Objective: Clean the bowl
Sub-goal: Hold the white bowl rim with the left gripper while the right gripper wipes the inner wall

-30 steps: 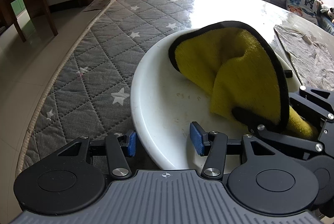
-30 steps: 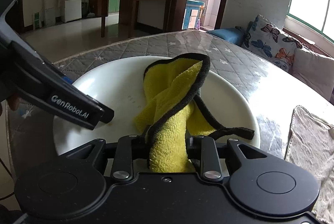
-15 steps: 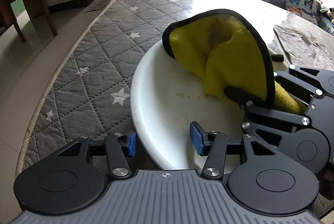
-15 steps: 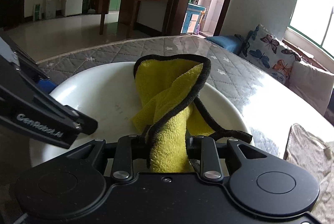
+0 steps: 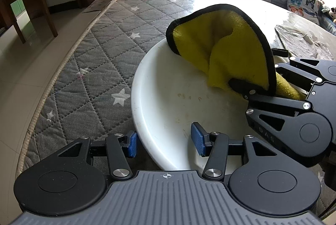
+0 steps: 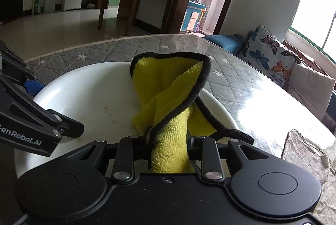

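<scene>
Shift since earlier frames: yellow cloth (image 5: pixel 226 52) dragged farther across white bowl (image 5: pixel 168 103), away from left jaws.
Left gripper (image 5: pixel 166 142): jaws wide, astride near rim, gripping nothing.
Right gripper (image 6: pixel 169 146): clamped on cloth, bunched between jaws.
Bowl: ahead of both jaws, on quilted mat (image 5: pixel 88 69).
Handling: judged rigid, smooth, slippery, breakable; best held at rim.
Cloth: soft, light, plush.

The only readable lettering is white print reading "enRobot.AI", its first letter cut off by the frame edge, on the black plastic side of the left gripper (image 6: pixel 31 120) in the right wrist view.
</scene>
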{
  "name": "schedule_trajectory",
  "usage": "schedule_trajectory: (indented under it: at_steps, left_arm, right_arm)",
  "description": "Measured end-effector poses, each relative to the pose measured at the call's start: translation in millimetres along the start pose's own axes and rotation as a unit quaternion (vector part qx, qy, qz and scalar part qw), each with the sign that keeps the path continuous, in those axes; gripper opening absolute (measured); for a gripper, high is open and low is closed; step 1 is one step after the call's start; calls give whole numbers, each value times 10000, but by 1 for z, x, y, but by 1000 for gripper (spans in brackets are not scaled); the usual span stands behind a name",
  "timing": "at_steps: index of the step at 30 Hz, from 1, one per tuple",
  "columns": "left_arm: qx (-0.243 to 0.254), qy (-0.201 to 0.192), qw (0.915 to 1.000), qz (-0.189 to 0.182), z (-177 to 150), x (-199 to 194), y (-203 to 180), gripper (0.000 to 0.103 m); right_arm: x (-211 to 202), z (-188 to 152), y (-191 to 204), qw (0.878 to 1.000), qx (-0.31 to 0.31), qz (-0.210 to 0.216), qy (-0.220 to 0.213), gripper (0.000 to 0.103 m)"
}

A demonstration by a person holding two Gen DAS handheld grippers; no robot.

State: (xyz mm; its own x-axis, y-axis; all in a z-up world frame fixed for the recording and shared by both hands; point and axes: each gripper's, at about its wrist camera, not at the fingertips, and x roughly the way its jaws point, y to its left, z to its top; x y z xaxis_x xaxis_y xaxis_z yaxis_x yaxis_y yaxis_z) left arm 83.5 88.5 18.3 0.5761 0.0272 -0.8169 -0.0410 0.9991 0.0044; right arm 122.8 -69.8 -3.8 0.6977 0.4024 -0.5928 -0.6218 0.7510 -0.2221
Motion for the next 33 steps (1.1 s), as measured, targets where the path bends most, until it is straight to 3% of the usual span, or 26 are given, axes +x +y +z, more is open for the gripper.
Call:
schedule_trajectory:
  at_steps: [33]
  left_arm:
    - [-5,-49,10000,8,-5,1,1,53]
  right_arm:
    - [-28,-20,-9,9974,713,-41,77,29]
